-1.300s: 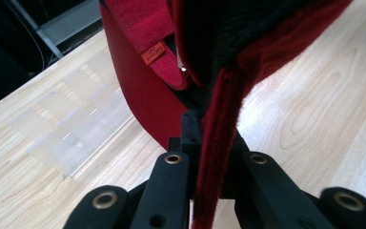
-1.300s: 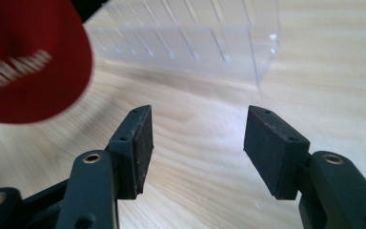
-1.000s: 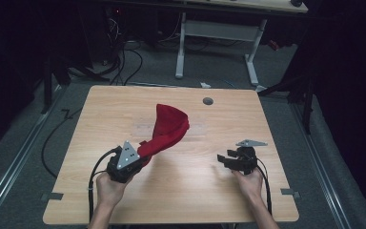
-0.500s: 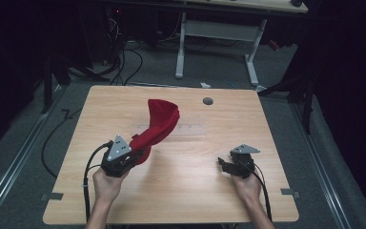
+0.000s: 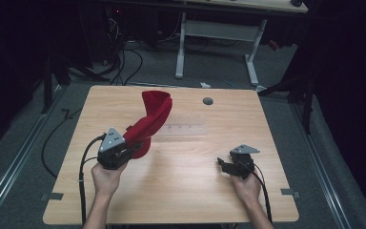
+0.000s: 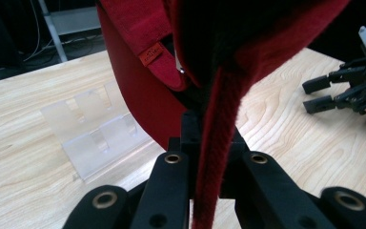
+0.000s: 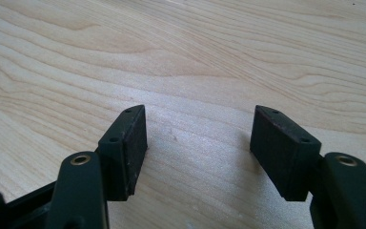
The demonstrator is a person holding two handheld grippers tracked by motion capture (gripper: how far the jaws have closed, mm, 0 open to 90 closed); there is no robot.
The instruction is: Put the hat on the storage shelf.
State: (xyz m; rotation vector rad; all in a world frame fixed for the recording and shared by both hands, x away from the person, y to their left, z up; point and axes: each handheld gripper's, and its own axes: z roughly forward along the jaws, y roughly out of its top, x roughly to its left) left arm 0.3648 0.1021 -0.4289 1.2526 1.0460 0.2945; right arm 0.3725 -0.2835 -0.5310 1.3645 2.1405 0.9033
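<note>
Left gripper [image 5: 132, 149], left of centre in the high view, clamps the red cap [image 5: 151, 119] by its edge, lifted. Its own view shows a clear stand [image 6: 93, 133] at left (placement seemingly remains). Right gripper [image 7: 198, 148] gapes empty.

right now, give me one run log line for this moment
left hand-held gripper: shut on red cloth, lifted over table | right hand-held gripper: open, nothing between jaws | clear rack: on table
</note>
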